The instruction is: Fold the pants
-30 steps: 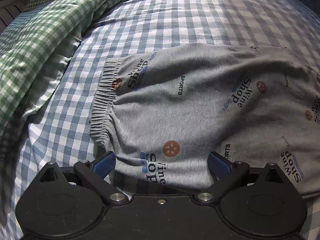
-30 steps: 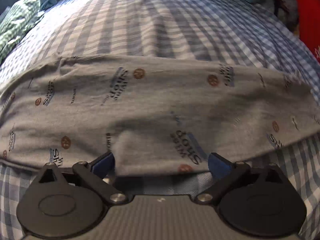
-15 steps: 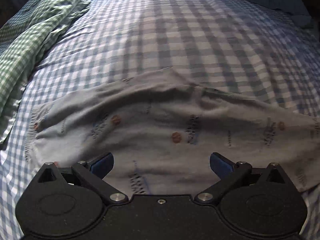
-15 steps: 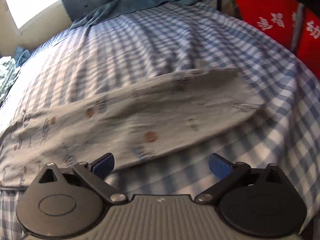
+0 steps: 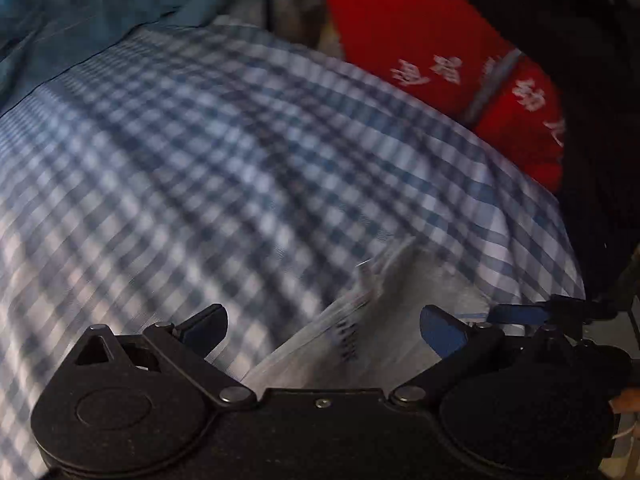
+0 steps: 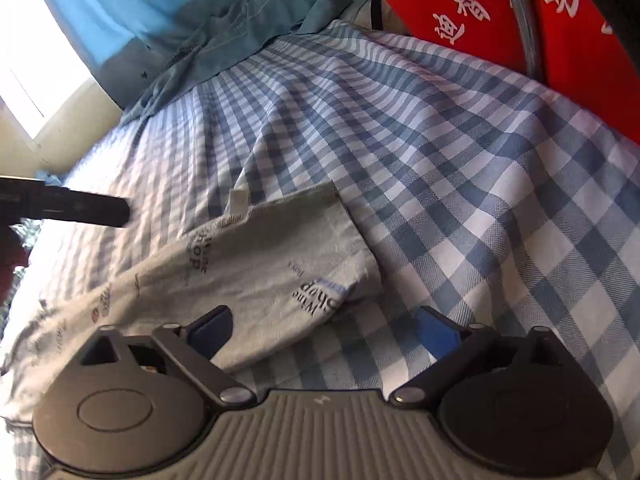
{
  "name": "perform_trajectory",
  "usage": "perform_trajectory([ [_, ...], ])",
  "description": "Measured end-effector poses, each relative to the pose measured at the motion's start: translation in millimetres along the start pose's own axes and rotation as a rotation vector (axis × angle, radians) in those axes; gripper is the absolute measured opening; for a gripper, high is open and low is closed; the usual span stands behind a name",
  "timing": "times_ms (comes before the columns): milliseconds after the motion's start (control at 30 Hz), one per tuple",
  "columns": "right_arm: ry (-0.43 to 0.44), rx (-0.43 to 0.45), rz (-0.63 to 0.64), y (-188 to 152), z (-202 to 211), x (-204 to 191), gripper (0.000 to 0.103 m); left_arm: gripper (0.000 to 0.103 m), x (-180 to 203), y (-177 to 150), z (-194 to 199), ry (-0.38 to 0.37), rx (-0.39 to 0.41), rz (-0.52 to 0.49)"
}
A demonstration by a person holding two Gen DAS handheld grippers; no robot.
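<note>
Grey printed pants lie flat on the blue checked bed sheet, with the leg end and its hem toward the upper right. My right gripper hovers over the lower corner of that leg end. Its jaws are closing with the corner of the cloth between them, and the pads do not press on it. In the blurred left wrist view the same leg end runs up between the wide-open fingers of my left gripper. A blue fingertip of the other gripper shows at the right.
A red cloth with white characters stands past the bed's far right edge. Crumpled teal fabric lies at the far end, below a bright window. A dark bar reaches in from the left.
Both views have swept right along the pants, from the waistband and middle to the leg ends. The left view has also rolled and is now blurred. The right jaws have narrowed slightly.
</note>
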State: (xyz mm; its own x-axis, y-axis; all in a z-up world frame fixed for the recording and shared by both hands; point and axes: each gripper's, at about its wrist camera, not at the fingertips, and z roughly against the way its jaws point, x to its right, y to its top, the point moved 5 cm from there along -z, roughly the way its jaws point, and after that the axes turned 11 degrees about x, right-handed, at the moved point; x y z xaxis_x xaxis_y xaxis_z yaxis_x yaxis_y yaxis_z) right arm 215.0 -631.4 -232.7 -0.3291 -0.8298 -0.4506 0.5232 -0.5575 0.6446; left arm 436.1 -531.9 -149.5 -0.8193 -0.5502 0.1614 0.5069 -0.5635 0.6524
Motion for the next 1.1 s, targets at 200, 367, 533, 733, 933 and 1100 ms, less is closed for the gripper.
perform_trajectory([
  [200,0.034,0.022,-0.094,-6,2,9,0.069,0.102,35,21,-71,-0.007,-0.094,-0.182],
  [367,0.065,0.029,-0.181,-10,4,13,0.066,0.099,33,17,-93,0.014,-0.174,-0.253],
  [533,0.056,0.053,-0.232,-3,-7,18,0.064,0.100,28,14,-102,0.030,-0.207,-0.253],
  [733,-0.007,0.077,-0.242,-1,-11,20,0.041,0.098,25,18,-107,0.043,-0.219,-0.201],
  [933,-0.045,0.107,-0.185,0,-5,14,0.014,0.077,14,32,-92,0.060,-0.190,-0.061],
  [1100,-0.076,0.155,0.057,6,6,-20,0.011,0.063,1,40,-72,0.075,-0.228,0.134],
])
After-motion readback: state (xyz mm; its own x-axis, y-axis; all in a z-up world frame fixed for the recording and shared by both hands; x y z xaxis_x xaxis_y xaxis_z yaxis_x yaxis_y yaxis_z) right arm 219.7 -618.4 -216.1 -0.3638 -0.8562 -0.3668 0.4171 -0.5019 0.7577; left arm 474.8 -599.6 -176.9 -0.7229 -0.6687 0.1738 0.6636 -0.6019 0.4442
